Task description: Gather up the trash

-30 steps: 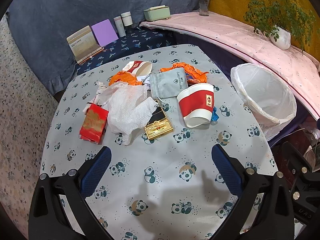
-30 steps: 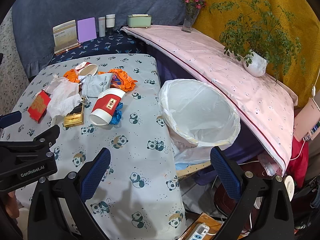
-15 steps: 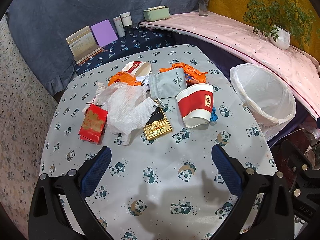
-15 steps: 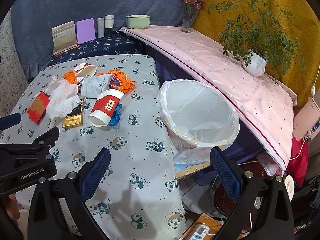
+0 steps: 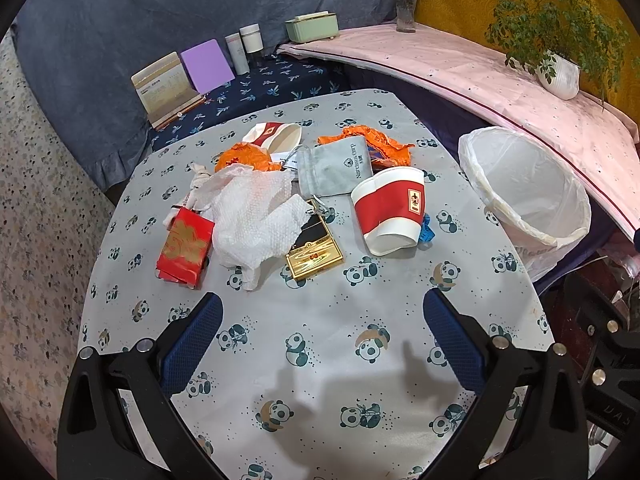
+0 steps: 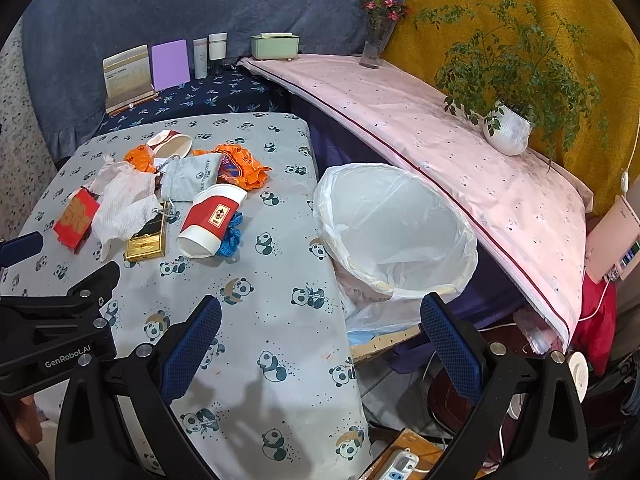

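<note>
Trash lies in a cluster on the panda-print table [image 5: 320, 340]: a red and white paper cup [image 5: 390, 210] on its side, a gold box [image 5: 316, 254], a crumpled white tissue [image 5: 252, 220], a red packet [image 5: 184, 248], a grey pouch [image 5: 336, 164], orange wrappers [image 5: 376, 140] and a second small cup [image 5: 276, 136]. A white-lined bin [image 5: 524, 188] stands off the table's right edge. My left gripper [image 5: 320, 340] is open and empty, nearer than the cluster. My right gripper [image 6: 320, 344] is open and empty over the table's right edge, by the bin [image 6: 396, 232].
A pink-covered ledge [image 6: 440, 140] with a potted plant [image 6: 508, 128] and a flower vase [image 6: 376, 44] runs behind the bin. Books, bottles and a green box [image 5: 312, 26] stand on the dark blue surface at the back. A power strip [image 6: 400, 462] lies on the floor.
Both views have shifted slightly, so the table scene sits a little farther off. Both grippers stay open and empty, and no trash has moved.
</note>
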Available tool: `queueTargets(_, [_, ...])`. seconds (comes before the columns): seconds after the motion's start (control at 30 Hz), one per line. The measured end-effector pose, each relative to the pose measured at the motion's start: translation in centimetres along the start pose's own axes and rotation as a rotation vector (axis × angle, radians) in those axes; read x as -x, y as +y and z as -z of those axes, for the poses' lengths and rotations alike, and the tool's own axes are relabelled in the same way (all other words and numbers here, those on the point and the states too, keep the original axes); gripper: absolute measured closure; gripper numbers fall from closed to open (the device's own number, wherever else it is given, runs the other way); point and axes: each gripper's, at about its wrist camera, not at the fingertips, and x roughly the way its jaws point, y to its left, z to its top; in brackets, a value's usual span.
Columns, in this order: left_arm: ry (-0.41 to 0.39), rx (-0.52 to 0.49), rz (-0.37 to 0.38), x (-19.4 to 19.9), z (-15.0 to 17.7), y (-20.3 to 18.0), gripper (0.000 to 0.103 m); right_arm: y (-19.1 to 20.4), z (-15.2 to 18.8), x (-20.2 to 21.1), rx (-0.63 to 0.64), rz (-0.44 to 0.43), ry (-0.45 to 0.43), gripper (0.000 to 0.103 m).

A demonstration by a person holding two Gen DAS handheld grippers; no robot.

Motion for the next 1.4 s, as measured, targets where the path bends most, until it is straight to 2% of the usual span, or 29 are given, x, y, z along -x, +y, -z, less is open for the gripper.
queueTargets(1.4, [-0.008, -0.001, 0.012, 0.58, -0.12, -0.48, 0.007, -0.02, -0.03, 0.13, 0.001, 0.004, -0.003, 0.007])
